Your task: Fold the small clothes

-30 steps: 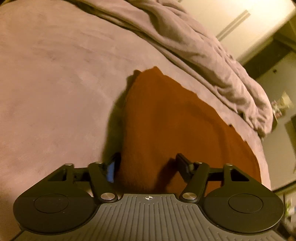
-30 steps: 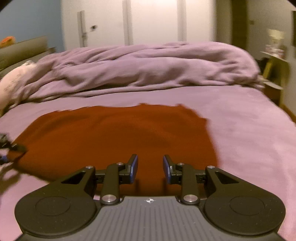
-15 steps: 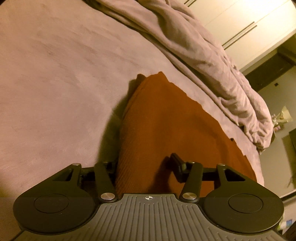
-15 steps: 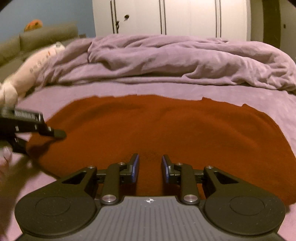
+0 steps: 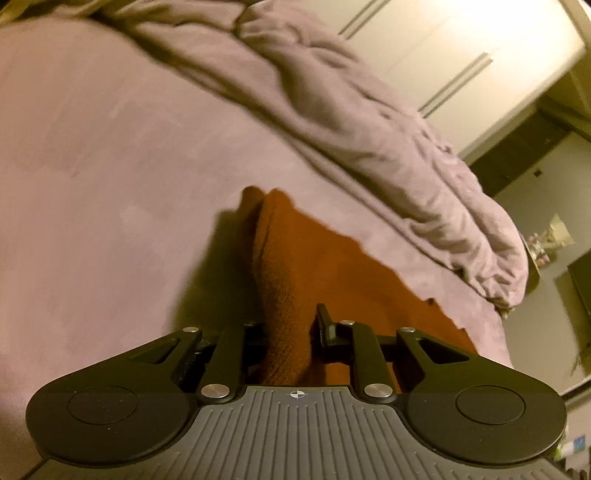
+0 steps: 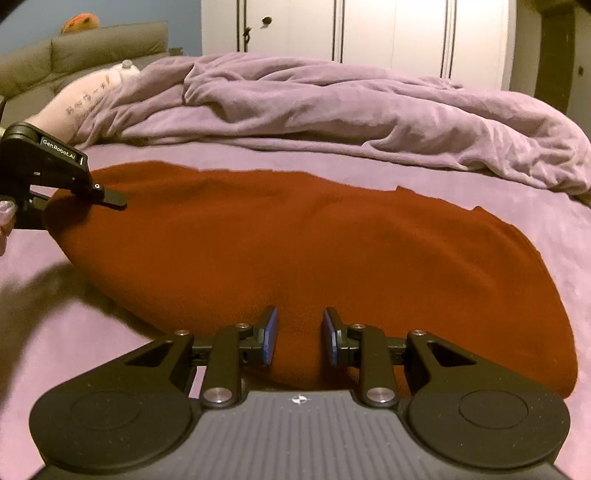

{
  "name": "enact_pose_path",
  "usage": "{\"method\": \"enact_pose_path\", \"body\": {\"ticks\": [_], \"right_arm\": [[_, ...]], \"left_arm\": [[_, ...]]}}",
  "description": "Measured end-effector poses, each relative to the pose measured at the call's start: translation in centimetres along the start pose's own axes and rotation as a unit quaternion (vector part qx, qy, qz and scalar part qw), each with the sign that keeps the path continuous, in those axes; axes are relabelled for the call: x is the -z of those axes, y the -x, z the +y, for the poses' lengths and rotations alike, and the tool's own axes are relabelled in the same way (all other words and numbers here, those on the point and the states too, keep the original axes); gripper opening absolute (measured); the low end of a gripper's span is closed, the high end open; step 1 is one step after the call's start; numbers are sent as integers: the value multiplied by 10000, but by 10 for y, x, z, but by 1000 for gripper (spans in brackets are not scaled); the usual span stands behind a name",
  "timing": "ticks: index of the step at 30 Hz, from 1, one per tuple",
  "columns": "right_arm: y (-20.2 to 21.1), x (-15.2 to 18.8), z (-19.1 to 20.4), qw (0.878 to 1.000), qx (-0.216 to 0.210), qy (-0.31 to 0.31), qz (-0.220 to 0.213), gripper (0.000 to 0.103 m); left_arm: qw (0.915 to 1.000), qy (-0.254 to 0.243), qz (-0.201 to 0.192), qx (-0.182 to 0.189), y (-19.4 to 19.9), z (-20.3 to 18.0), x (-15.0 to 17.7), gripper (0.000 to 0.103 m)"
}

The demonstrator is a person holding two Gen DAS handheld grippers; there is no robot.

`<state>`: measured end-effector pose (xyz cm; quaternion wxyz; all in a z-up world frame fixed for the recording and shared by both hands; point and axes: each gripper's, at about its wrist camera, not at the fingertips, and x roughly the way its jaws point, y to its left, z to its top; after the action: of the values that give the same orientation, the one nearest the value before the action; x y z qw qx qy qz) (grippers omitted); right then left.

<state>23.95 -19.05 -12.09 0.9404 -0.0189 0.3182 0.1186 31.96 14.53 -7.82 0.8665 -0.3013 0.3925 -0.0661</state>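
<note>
A rust-brown knitted garment (image 6: 314,240) lies spread on the purple bed sheet (image 6: 74,332). In the left wrist view its raised left edge (image 5: 284,295) runs between my left gripper's jaws (image 5: 290,332), which have closed in on the fold; the left finger is hidden behind the cloth. The left gripper also shows at the garment's left end in the right wrist view (image 6: 55,184). My right gripper (image 6: 299,336) is open, its blue pads either side of the garment's near edge, with cloth between them.
A crumpled purple duvet (image 6: 332,110) lies across the far side of the bed. A pillow (image 6: 81,99) and grey headboard (image 6: 92,48) are at far left. White wardrobe doors (image 6: 369,29) stand behind. The bed's right edge (image 5: 506,332) drops off.
The left gripper's jaws have narrowed around the garment's edge and lifted it. The right gripper has moved closer to the garment's near edge, still open.
</note>
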Motion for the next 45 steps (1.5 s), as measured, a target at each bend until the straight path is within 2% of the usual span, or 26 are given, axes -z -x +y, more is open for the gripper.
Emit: {"method": "enact_pose_path", "body": {"ticks": [3, 7, 13, 14, 16, 17, 19, 21, 23, 25, 28, 31, 34, 37, 40, 43, 45], "right_arm": [[16, 3, -16, 9993, 45, -361, -126, 26], [45, 13, -42, 9956, 135, -828, -406, 26], [74, 28, -83, 9895, 406, -1261, -584, 26], [76, 29, -88, 9889, 435, -1298, -572, 26], [78, 35, -99, 9875, 494, -1397, -534, 26], [78, 37, -104, 9868, 509, -1449, -506, 26], [80, 43, -110, 9860, 558, -1502, -460, 26], [81, 49, -115, 9860, 564, -1520, -379, 26], [81, 52, -120, 9862, 582, -1509, -348, 26], [80, 50, -124, 9860, 573, -1525, -362, 26], [80, 43, -123, 9846, 450, -1624, -476, 26], [75, 26, -118, 9831, 223, -1716, -600, 26], [70, 4, -98, 9863, 49, -1442, -797, 26], [52, -17, -77, 9892, -271, -1206, -783, 26], [26, -22, -67, 9911, -438, -1178, -433, 18], [1, -5, -75, 9912, -166, -1306, 120, 15], [-4, 9, -89, 9888, -81, -1478, 198, 8]], "left_arm": [[9984, -561, -88, -8, 8, -35, -2, 20], [9932, -1155, -73, 160, 6, -92, 9, 19], [9791, -1962, 192, 505, -29, -183, 57, 19], [9779, -2013, 284, 493, -39, -192, 67, 20], [9753, -2144, 474, 241, -65, -207, 93, 23], [9718, -2287, 561, 87, -78, -212, 106, 31], [9673, -2358, 922, -140, -97, -214, 124, 49], [9624, -2582, 839, -96, -90, -216, 133, 55], [9569, -2799, 774, 26, -74, -217, 133, 68], [9588, -2770, 619, 157, -47, -210, 128, 70], [9648, -2617, 241, 8, -13, -187, 118, 80], [9652, -2507, -190, -715, 4, -158, 110, 80], [9700, -2118, -128, -1185, -1, -128, 100, 80], [9785, -1723, 155, -1125, -11, -110, 96, 80], [9788, -1727, 318, -1056, -16, -105, 99, 81], [9757, -1930, 421, -949, -22, -103, 102, 84], [9741, -2001, 472, -946, -22, -101, 106, 87]]}}
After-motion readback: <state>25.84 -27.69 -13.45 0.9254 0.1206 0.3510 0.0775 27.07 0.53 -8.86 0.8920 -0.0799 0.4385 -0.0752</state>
